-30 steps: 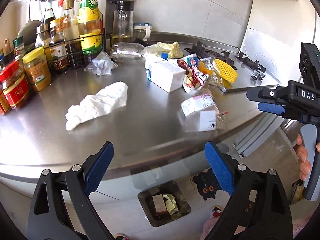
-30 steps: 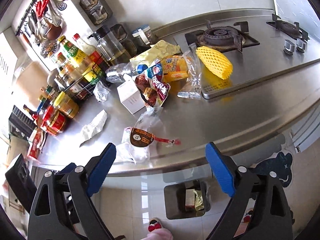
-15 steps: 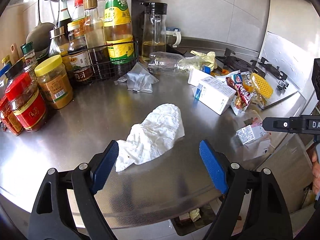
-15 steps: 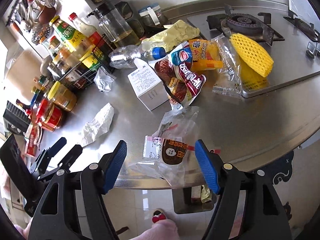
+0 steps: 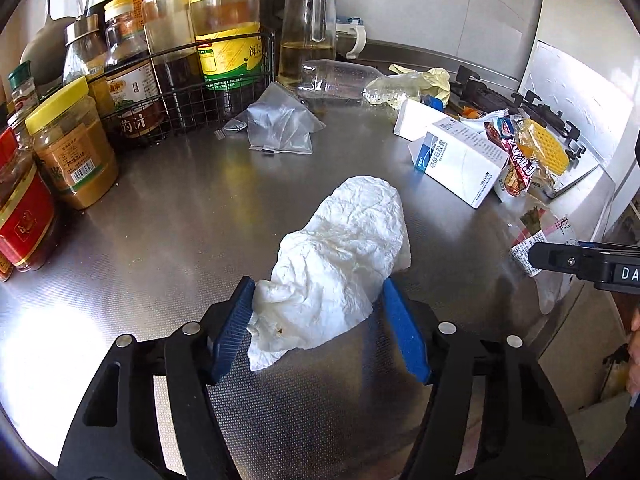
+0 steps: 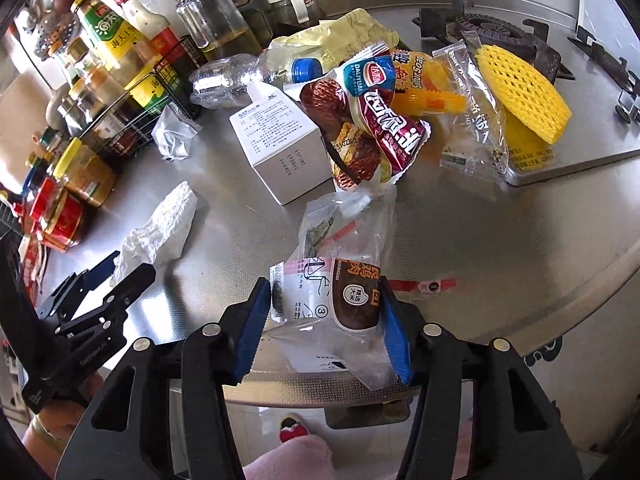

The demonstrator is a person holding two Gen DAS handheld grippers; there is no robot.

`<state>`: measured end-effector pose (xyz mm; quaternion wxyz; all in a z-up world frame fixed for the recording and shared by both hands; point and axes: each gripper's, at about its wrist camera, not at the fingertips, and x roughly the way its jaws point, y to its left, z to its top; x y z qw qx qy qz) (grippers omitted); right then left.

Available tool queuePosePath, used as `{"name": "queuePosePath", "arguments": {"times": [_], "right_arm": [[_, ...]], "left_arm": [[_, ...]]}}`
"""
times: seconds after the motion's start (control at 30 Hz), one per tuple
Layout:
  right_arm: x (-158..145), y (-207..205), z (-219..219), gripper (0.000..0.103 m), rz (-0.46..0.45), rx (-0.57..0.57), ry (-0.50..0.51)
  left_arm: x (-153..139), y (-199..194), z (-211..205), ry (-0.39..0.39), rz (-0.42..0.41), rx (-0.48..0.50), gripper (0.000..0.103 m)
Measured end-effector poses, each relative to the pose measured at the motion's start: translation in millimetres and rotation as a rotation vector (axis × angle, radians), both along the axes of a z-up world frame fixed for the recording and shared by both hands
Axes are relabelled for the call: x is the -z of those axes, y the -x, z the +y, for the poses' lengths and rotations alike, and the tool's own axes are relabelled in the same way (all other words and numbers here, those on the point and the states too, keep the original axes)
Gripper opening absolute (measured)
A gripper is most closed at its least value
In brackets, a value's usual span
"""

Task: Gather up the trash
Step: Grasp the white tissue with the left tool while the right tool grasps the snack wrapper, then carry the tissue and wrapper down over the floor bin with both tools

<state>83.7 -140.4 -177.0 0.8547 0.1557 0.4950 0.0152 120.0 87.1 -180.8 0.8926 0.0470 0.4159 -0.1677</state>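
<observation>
A crumpled white tissue lies on the steel counter. Its near end sits between the blue pads of my left gripper. The jaws are closing and both pads touch the paper. The left gripper also shows at the tissue in the right wrist view. A clear food wrapper with a brown label lies at the counter's front edge. My right gripper is closing on it, with a pad against each side. In the left wrist view the right gripper shows at the far right.
A white carton, snack packets, a yellow foam net, an empty plastic bottle and a clear bag litter the counter. Jars and sauce bottles crowd the left. A gas hob is at the back right.
Both grippers have come forward and down over the counter and their jaws have narrowed. The tissue now sits between the left pads and the labelled wrapper between the right pads.
</observation>
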Motion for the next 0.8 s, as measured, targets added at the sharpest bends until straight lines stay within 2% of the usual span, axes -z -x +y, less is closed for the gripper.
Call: {"name": "queuePosePath", "arguments": {"times": [0.07,0.13,0.17,0.2,0.23,0.33,0.5,0.8], "right_arm": [[-1.6,-0.3,-1.5,0.034,-0.007,-0.008,0.001],[-3.7,-0.6,-1.3,0.03,-0.02,-0.023,0.005],[-4.4,-0.5,-1.6,0.027,-0.024,-0.027,0.006],[-5.0,0.0,-2.2,0.024,-0.026,-0.029,0.003],[-5.6,-0.1,-2.7,0.023,-0.027,-0.031,-0.003],[-8.1,0.8,-1.6,0.021,-0.033,-0.042,-0.013],[-13.3,12.3,-6.9,0.019,-0.063,-0.061,-0.039],[-18.4,56.0,-44.5,0.019,-0.107,-0.082,-0.093]], "left_arm": [[-0.1,-1.8,-2.0,-0.003,-0.002,0.006,0.051],[-0.9,-4.4,-2.4,-0.002,0.0,0.003,0.035],[-1.4,-5.9,-2.4,-0.001,0.002,0.0,0.031],[-1.7,-7.5,-2.4,0.0,0.005,-0.002,0.019],[-1.8,-9.0,-2.4,0.0,0.009,-0.007,0.011],[-3.5,-9.4,-2.8,0.017,0.016,-0.013,0.006],[-16.8,3.5,-14.5,0.052,-0.001,0.004,0.004],[-42.2,61.3,-63.1,0.102,-0.054,0.077,0.004]]}}
